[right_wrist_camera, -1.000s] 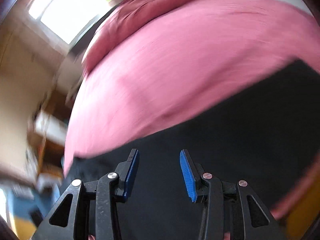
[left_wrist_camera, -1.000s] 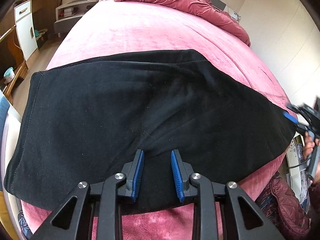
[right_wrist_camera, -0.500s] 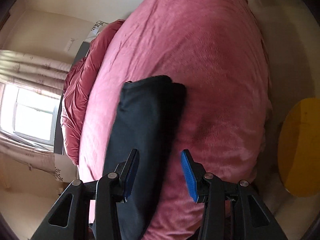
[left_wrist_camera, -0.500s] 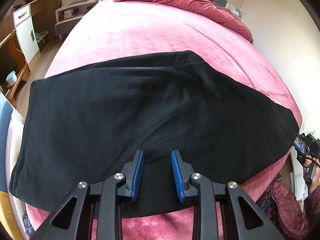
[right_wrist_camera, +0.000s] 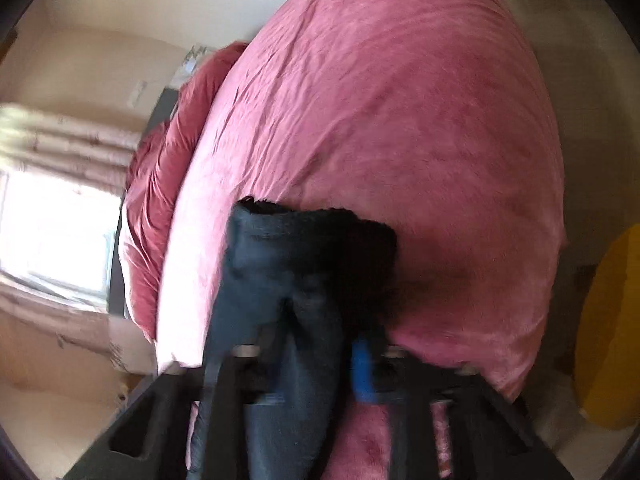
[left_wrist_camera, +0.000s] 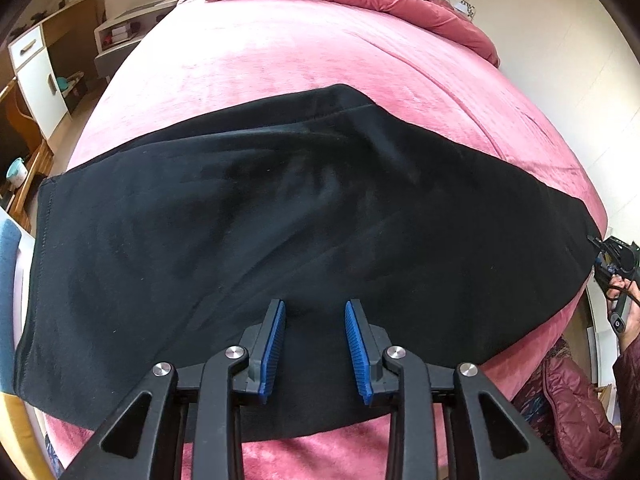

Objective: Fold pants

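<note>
The right gripper (right_wrist_camera: 316, 364) has closed onto the pants (left_wrist_camera: 280, 232), bed (left_wrist_camera: 320, 52) beyond.

R gripper (right_wrist_camera: 320, 356) blurred; dark pants (right_wrist_camera: 296, 280) bunched betw. its fingers, blue pad (right_wrist_camera: 362, 372) showing. Pink bedspread (right_wrist_camera: 400, 120) behind, window (right_wrist_camera: 52, 232) at left.

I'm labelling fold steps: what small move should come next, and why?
Probably carry the right hand-held gripper, seemingly clamped on the black fabric pants' end, across toward the other end. The pants lie flat on the pink plush bedspread; the left hand-held gripper hovers open.
</note>
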{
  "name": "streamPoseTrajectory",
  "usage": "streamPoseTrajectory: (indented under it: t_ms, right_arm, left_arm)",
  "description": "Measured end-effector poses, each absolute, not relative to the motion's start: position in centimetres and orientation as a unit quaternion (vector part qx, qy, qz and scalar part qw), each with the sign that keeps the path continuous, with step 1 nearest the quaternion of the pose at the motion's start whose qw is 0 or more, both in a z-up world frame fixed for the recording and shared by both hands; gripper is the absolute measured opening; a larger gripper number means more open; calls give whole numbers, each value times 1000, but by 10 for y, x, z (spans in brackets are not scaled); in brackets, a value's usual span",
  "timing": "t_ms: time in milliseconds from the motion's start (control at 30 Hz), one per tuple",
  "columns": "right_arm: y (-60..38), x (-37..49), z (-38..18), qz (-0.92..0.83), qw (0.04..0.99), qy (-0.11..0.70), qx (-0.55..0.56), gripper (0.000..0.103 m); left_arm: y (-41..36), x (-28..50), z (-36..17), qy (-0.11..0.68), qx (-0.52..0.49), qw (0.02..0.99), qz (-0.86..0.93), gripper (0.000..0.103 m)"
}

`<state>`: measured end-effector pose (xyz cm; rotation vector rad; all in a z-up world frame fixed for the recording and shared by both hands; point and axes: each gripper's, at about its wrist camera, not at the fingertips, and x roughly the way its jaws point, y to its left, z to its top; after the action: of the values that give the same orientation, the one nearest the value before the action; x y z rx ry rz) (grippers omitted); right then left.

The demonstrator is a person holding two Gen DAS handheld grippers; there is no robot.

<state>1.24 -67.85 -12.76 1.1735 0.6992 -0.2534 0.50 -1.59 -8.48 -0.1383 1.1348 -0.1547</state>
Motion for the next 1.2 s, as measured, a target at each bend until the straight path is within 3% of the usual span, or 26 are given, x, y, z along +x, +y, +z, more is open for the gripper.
streamPoseTrajectory:
  t_ms: [267, 500, 1000, 1200]
  right_arm:
    - [-605, 32, -31, 8, 854, 328, 405, 15]
    - [-507, 51, 9, 110, 871, 357, 318, 15]
    - [-280, 83, -51, 251, 815, 503, 138, 15]
    - [-252, 78, -79, 241, 807, 534, 80, 15]
  left_arm:
    - [-28, 16, -84, 532, -68, 839, -93, 32]
    - [-32, 19, -77, 525, -71, 841, -106, 32]
    - [-26, 14, -78, 518, -78, 847, -88, 32]
    - [-21, 12, -83, 520, -89, 844, -96, 32]
